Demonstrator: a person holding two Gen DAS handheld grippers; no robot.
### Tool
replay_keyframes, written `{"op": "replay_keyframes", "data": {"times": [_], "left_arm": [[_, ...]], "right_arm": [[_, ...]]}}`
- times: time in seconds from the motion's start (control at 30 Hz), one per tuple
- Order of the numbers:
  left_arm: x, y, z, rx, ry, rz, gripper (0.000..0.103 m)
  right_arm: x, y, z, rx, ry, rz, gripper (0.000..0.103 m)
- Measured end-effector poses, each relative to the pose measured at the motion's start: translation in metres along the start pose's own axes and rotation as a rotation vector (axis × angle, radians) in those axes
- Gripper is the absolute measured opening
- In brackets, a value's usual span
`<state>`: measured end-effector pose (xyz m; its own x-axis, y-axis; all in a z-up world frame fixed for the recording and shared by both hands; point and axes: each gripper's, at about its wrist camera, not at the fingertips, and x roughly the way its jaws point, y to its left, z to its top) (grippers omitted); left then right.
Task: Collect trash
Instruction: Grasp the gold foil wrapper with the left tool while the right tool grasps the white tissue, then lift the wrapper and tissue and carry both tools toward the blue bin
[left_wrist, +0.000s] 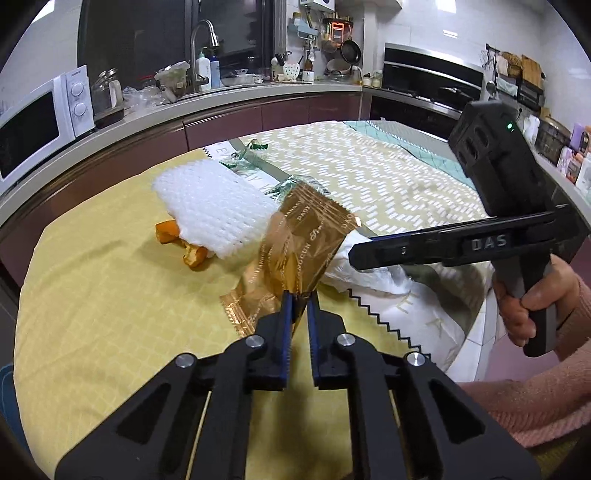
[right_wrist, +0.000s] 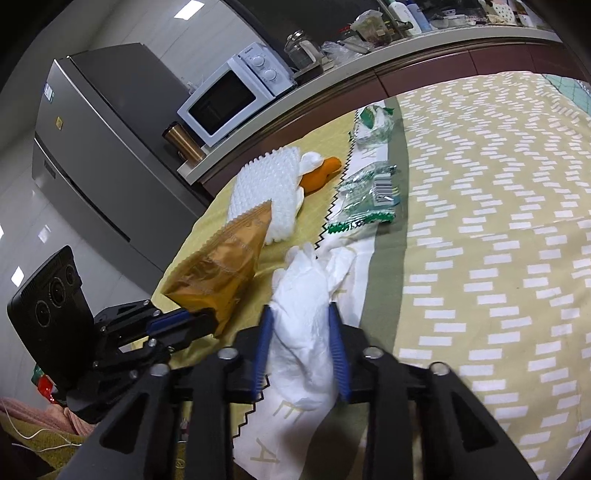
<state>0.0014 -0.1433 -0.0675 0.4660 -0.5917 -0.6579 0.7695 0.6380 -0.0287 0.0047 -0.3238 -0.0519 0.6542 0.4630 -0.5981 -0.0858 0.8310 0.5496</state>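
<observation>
The bench (left_wrist: 92, 295) has a yellow cloth. Near its middle lies a white foam pad (left_wrist: 214, 210). The left tongs (left_wrist: 300, 295) pinch a gold wrapper (left_wrist: 303, 236). The right tongs (right_wrist: 300, 310) squeeze a white glove (right_wrist: 306, 295) by the near edge.

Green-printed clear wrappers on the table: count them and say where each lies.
2. One wrapper lies just beyond the white glove; another wrapper sits at the table's far edge. More may be hidden.

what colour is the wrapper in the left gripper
Translucent gold-brown wrapper with pale lettering; clearest in the left wrist view.
</observation>
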Motion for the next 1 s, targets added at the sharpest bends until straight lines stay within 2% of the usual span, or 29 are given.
{"op": "replay_keyframes", "data": {"times": [0.2,0.57,1.0], "left_arm": [[-0.017,0.008,-0.008,-0.029,-0.021,-0.014,0.006],[-0.054,0.024,-0.021,-0.093,-0.080,-0.007,0.005],[-0.080,0.053,-0.032,-0.172,-0.088,0.087,0.005]], "right_arm": [[-0.005,0.005,0.000,-0.014,-0.013,0.010,0.016],[-0.016,0.039,0.004,-0.106,-0.036,0.074,0.016],[0.008,0.073,0.008,-0.175,-0.007,0.135,0.016]]}}
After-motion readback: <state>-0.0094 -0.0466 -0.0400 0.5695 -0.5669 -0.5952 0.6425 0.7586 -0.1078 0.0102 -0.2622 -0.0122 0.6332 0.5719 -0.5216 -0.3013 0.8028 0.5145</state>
